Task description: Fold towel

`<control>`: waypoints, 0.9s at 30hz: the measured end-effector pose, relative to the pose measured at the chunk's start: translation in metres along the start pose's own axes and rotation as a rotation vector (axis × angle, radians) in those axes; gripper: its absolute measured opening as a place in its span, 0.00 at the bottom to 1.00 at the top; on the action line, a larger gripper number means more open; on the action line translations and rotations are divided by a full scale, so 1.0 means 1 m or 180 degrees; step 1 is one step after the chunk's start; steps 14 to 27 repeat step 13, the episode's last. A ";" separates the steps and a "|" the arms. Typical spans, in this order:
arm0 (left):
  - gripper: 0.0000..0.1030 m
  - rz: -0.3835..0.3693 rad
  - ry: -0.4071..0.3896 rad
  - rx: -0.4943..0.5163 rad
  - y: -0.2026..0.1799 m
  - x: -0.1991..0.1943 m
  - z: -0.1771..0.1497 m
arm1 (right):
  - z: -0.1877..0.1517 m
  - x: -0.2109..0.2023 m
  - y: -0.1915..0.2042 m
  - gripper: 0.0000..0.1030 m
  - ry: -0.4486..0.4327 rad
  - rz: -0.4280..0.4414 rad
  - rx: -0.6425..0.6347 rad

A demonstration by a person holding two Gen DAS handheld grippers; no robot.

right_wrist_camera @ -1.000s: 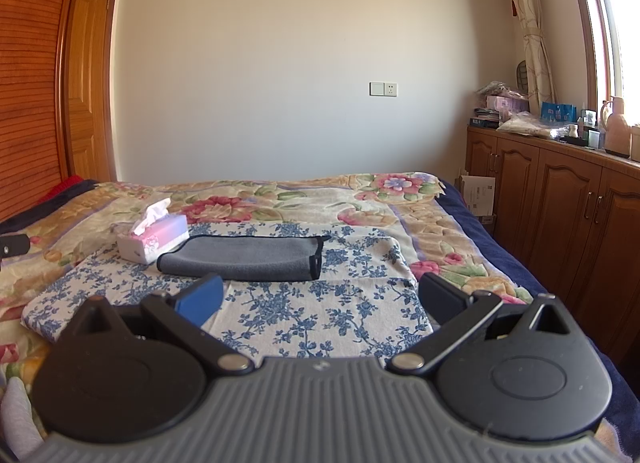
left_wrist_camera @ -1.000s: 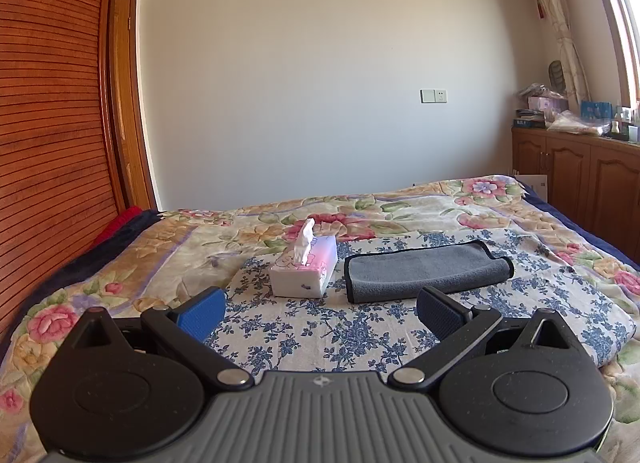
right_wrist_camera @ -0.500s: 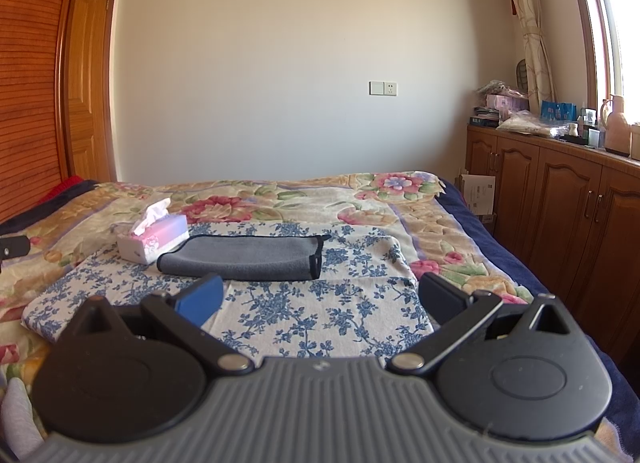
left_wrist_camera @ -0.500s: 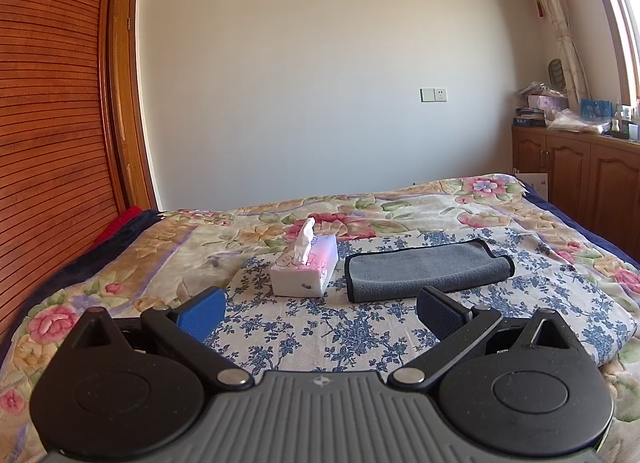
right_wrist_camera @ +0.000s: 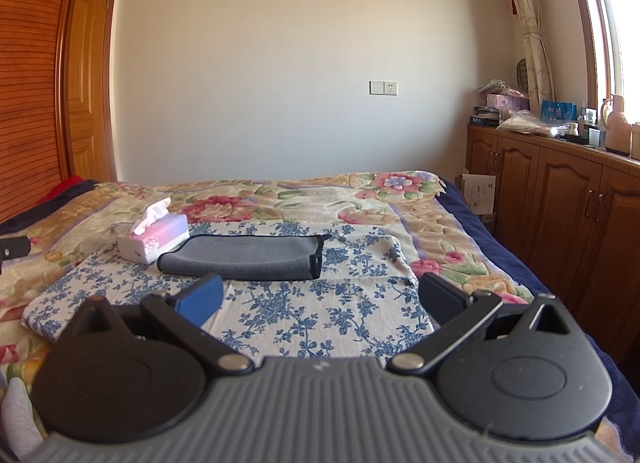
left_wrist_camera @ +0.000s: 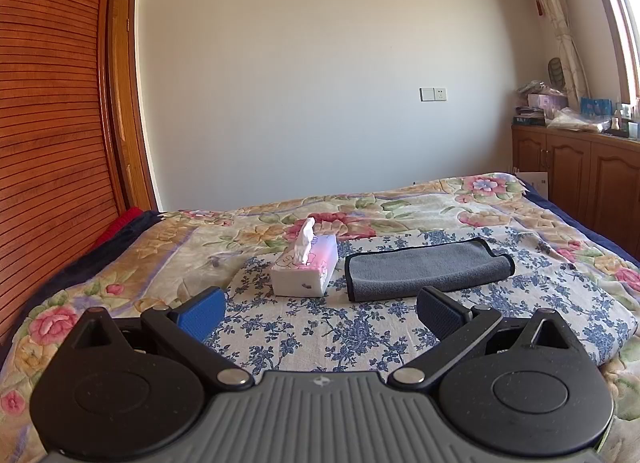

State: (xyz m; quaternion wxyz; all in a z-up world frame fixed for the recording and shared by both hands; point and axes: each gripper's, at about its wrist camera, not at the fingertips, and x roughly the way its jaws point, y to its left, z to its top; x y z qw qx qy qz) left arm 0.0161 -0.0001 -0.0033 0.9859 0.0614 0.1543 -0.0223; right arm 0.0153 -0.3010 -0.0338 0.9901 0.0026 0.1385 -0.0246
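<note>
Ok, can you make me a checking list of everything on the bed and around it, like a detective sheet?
Surface: bed with floral quilt; a blue-flowered sheet is spread on top.
Job's things: grey towel, already folded into a long strip, flat on the sheet.
Clutter: tissue box just left of the towel, a tissue sticking up.
Grippers: left hand-held gripper open, empty, short of the towel; right hand-held gripper open, empty.
Cables: nothing seen.
Surroundings: wooden cabinets at right with bottles and boxes on top, wall socket, wooden door at left, curtain.
</note>
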 end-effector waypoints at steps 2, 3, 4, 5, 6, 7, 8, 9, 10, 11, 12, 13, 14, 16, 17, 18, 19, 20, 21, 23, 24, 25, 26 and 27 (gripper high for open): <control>1.00 0.0000 0.0000 0.0001 0.001 0.000 0.000 | 0.000 0.000 0.000 1.00 0.0003 0.0000 -0.0001; 1.00 0.0000 0.0001 0.0000 0.000 0.000 0.000 | 0.000 0.000 0.000 1.00 0.0001 0.0000 -0.0001; 1.00 0.0002 0.0001 0.0002 0.000 0.000 0.000 | 0.000 0.000 0.000 1.00 0.0001 0.0001 -0.0001; 1.00 0.0004 0.0000 0.0003 0.001 0.000 0.000 | 0.000 0.000 0.000 1.00 0.0002 0.0000 -0.0001; 1.00 0.0003 -0.0002 0.0001 0.000 0.000 0.000 | 0.000 0.000 0.000 1.00 0.0002 0.0000 -0.0001; 1.00 0.0000 0.0001 0.0001 0.000 0.000 0.000 | 0.000 0.000 0.000 1.00 0.0002 0.0000 0.0000; 1.00 0.0000 0.0002 0.0002 0.000 0.000 0.000 | 0.000 0.000 0.000 1.00 0.0002 0.0000 0.0000; 1.00 0.0002 0.0000 0.0003 0.000 0.000 0.000 | 0.000 0.000 0.000 1.00 0.0002 0.0000 0.0000; 1.00 0.0000 -0.0001 0.0004 0.000 0.000 0.000 | 0.000 0.000 0.000 1.00 0.0002 0.0001 0.0000; 1.00 -0.0001 -0.0001 0.0006 0.001 0.000 0.000 | 0.000 0.000 0.000 1.00 0.0002 0.0000 0.0000; 1.00 0.0001 0.0001 0.0004 0.001 0.000 0.000 | 0.000 0.000 0.000 1.00 0.0001 0.0000 0.0000; 1.00 0.0001 0.0002 0.0003 0.000 0.000 0.000 | 0.000 0.000 0.000 1.00 0.0001 0.0002 -0.0001; 1.00 0.0001 0.0002 0.0003 0.000 0.000 0.000 | 0.000 0.000 0.000 1.00 0.0001 0.0002 -0.0001; 1.00 0.0001 0.0002 0.0003 0.000 0.000 0.000 | 0.000 0.000 0.000 1.00 0.0001 0.0002 -0.0001; 1.00 0.0001 0.0002 0.0003 0.000 0.000 0.000 | 0.000 0.000 0.000 1.00 0.0001 0.0002 -0.0001; 1.00 0.0001 0.0002 0.0003 0.000 0.000 0.000 | 0.000 0.000 0.000 1.00 0.0001 0.0002 -0.0001; 1.00 0.0001 0.0002 0.0003 0.000 0.000 0.000 | 0.000 0.000 0.000 1.00 0.0001 0.0002 -0.0001; 1.00 0.0001 0.0002 0.0003 0.000 0.000 0.000 | 0.000 0.000 0.000 1.00 0.0001 0.0002 -0.0001; 1.00 0.0001 0.0002 0.0003 0.000 0.000 0.000 | 0.000 0.000 0.000 1.00 0.0001 0.0002 -0.0001; 1.00 0.0001 0.0002 0.0003 0.000 0.000 0.000 | 0.000 0.000 0.000 1.00 0.0001 0.0002 -0.0001; 1.00 0.0001 0.0002 0.0003 0.000 0.000 0.000 | 0.000 0.000 0.000 1.00 0.0001 0.0002 -0.0001; 1.00 0.0001 0.0002 0.0003 0.000 0.000 0.000 | 0.000 0.000 0.000 1.00 0.0001 0.0002 -0.0001; 1.00 0.0001 0.0002 0.0003 0.000 0.000 0.000 | 0.000 0.000 0.000 1.00 0.0001 0.0002 -0.0001; 1.00 0.0001 0.0002 0.0003 0.000 0.000 0.000 | 0.000 0.000 0.000 1.00 0.0001 0.0002 -0.0001</control>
